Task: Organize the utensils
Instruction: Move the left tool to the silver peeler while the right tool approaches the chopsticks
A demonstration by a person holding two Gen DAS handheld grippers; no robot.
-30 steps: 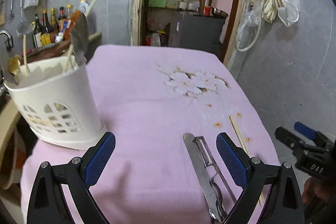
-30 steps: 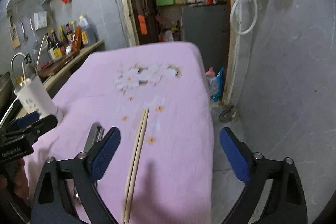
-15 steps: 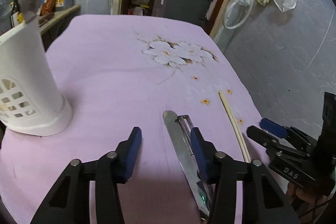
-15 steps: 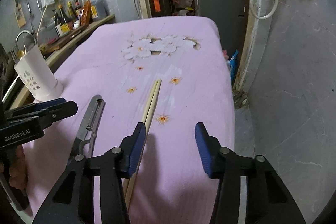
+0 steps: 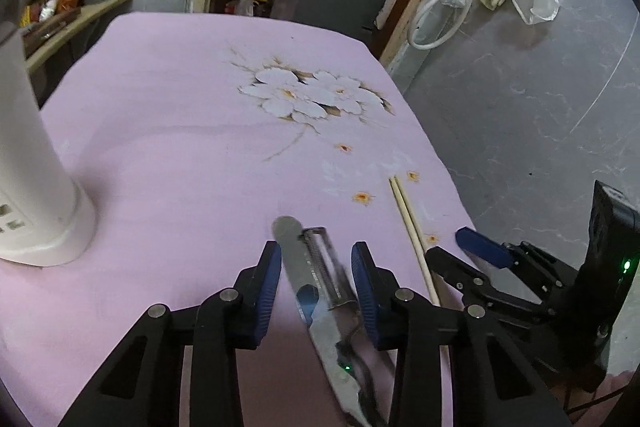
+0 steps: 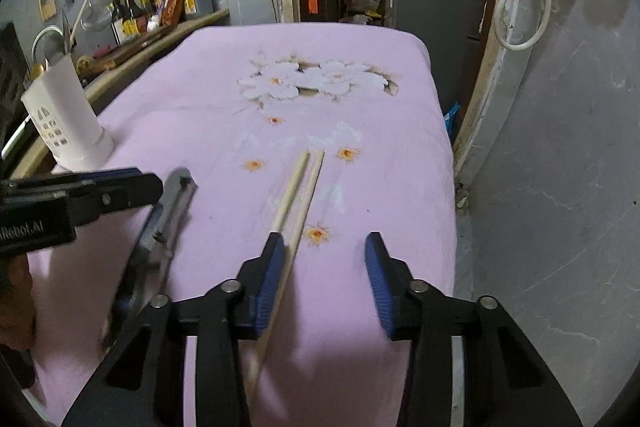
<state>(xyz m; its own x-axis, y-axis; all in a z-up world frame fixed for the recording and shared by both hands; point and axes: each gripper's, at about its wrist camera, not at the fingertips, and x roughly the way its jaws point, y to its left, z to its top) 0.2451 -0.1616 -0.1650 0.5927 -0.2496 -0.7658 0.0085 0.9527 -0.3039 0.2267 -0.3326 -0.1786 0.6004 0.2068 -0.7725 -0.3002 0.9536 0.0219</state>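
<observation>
From the left wrist view, the left gripper (image 5: 316, 277) hangs low over the pink tablecloth (image 5: 168, 131), jaws released and straddling a butter knife (image 5: 296, 259) and peeler (image 5: 326, 267) lying side by side; the white utensil holder (image 5: 28, 163) stands far left. From the right wrist view, the right gripper (image 6: 326, 279) is spread wide, its left pad (image 6: 270, 279) overlapping the chopsticks (image 6: 298, 195) lying flat.
</observation>
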